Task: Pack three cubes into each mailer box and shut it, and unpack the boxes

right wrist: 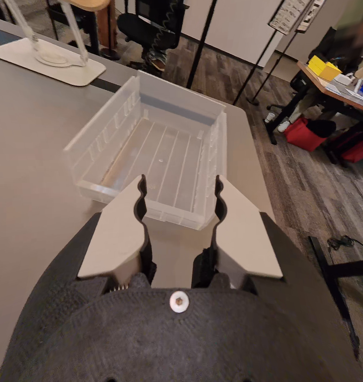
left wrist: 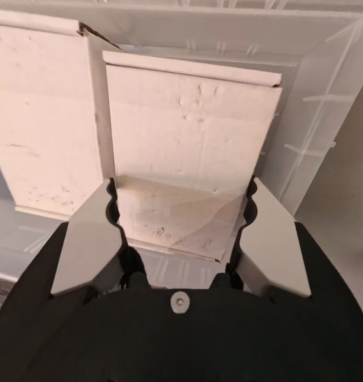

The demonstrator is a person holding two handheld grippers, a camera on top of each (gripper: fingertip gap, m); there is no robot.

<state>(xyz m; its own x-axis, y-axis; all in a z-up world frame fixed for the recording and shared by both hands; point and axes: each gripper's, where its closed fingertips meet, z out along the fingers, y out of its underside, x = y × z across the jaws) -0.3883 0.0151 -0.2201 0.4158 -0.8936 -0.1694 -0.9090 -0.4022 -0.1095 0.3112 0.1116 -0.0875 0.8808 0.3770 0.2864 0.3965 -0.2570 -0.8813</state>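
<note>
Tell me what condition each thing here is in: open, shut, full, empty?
Near mailer box: shut, lying flat in a clear bin.
Far mailer box: shut, flat beside it.
Clear bin: empty, upright on the table.
Left gripper: open, empty.
Right gripper: open, empty.

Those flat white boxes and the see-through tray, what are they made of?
The white mailer boxes look like matte corrugated cardboard: dented faces, a brown torn edge. The clear bin looks like glossy moulded plastic, since the table shows through its ribbed walls.
</note>
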